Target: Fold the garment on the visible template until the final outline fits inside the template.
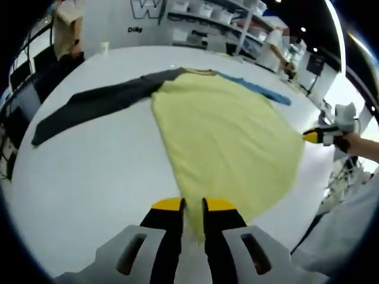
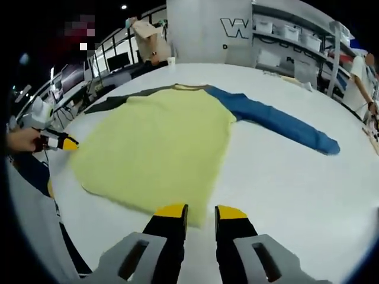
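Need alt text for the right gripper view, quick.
A yellow long-sleeved garment with one blue sleeve and one dark grey sleeve lies flat on a white table. The right gripper sits at its near hem; the left gripper meets the far corner.

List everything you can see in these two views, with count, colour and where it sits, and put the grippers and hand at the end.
garment: one, yellow body, lying flat on the table
dark sleeve: one, dark grey, stretched out flat from the collar
blue sleeve: one, blue, stretched out flat on the opposite side
table: one, white, under the garment
shelves: one rack with white bins, behind the table
left gripper: one, black with yellow tips, at the garment's hem corner
right gripper: one, black with yellow tips, at the other hem corner
hand: one, holding the left gripper
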The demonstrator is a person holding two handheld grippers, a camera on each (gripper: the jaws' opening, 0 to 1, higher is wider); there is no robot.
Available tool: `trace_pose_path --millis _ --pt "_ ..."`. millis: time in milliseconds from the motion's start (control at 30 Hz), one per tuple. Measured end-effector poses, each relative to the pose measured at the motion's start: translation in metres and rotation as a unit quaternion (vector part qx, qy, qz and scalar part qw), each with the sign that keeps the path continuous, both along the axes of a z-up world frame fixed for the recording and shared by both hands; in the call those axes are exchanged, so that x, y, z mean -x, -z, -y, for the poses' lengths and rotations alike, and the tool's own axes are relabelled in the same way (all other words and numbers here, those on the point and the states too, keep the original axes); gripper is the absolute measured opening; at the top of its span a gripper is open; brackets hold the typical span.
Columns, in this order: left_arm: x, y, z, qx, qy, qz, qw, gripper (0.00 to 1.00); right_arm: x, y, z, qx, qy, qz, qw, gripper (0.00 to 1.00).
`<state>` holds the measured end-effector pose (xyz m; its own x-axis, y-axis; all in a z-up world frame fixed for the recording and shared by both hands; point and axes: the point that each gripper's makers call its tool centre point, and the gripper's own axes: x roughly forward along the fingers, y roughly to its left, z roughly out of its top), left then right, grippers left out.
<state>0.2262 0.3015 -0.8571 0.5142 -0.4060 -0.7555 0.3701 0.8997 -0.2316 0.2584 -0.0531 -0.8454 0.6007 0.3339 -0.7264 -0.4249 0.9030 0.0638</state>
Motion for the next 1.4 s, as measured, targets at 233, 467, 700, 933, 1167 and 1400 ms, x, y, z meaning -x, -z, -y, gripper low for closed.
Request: trace_pose_path --millis 233,467,700,933,1167,1400 --pt "0.000 -0.003 0.003 0.009 -0.001 -0.008 0.9999 0.00 -0.005 -0.001 -0.002 -0.011 -0.003 -0.004 0.9999 0.00" --pt "-0.027 -0.025 0.010 0.028 0.011 0.021 0.9993 0.00 -0.030 -0.025 -0.011 -0.044 -0.001 0.016 0.9989 0.00" --pt "-0.064 -0.055 0.006 0.064 -0.018 0.059 0.9961 0.00 -0.062 -0.059 -0.033 -0.049 -0.024 0.059 0.9968 0.00" --pt "-0.089 -0.053 0.002 0.051 -0.027 0.064 0.9963 0.00 -0.102 -0.050 -0.049 -0.047 -0.032 0.064 0.9963 0.00" --pt "-0.095 -0.039 0.002 0.044 -0.039 0.047 0.9972 0.00 -0.116 -0.030 -0.051 -0.045 -0.041 0.046 0.9971 0.02" --pt "-0.098 -0.033 0.000 0.043 -0.043 0.041 0.9973 0.00 -0.087 -0.026 -0.025 -0.045 -0.034 0.027 0.9980 0.06"
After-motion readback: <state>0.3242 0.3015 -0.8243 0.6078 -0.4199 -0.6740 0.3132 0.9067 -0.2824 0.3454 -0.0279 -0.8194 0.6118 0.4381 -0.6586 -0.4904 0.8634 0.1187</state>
